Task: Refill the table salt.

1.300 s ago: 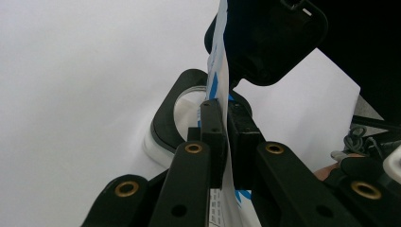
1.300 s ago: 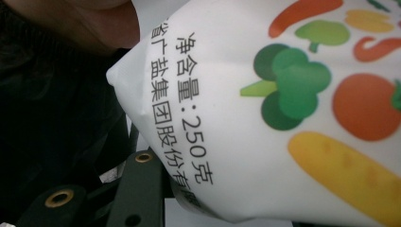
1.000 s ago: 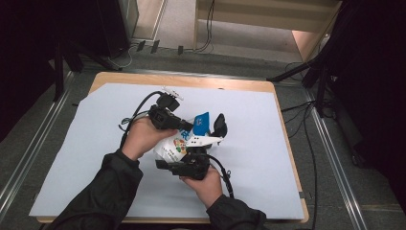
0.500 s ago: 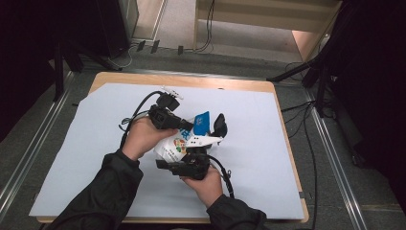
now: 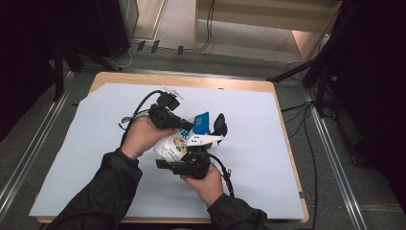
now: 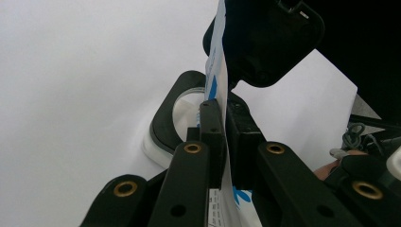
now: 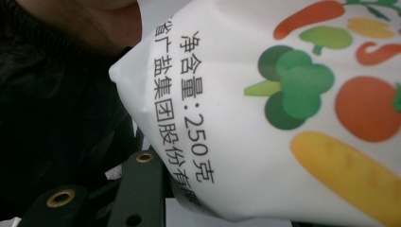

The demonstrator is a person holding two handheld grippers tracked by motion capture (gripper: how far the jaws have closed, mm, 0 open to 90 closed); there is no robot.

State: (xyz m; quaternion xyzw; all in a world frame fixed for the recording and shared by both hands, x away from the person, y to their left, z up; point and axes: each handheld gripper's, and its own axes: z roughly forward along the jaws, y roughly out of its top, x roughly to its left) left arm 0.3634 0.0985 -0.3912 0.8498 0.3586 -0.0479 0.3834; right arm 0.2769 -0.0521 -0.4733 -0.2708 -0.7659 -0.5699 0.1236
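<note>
Pouch: a white salt pouch point(image 5: 174, 143) printed with vegetables, held off the worktop point(image 5: 287, 158) between both hands, near its middle.
Left tongs: the left tongs point(image 6: 222, 127) are clamped on the pouch's blue top edge, the film pinched flat between the pads.
Right tongs: the right tongs point(image 5: 203, 143) sit at the pouch's lower body; I cannot tell whether they press it.
Change: nothing has shifted since a second ago; both hands keep still.
Meaning: probably bracing for a tear or pull.

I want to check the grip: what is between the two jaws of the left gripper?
The thin top edge of the white and blue bag lies between the jaws of the left gripper, which are shut on it; the left gripper view shows this.
</note>
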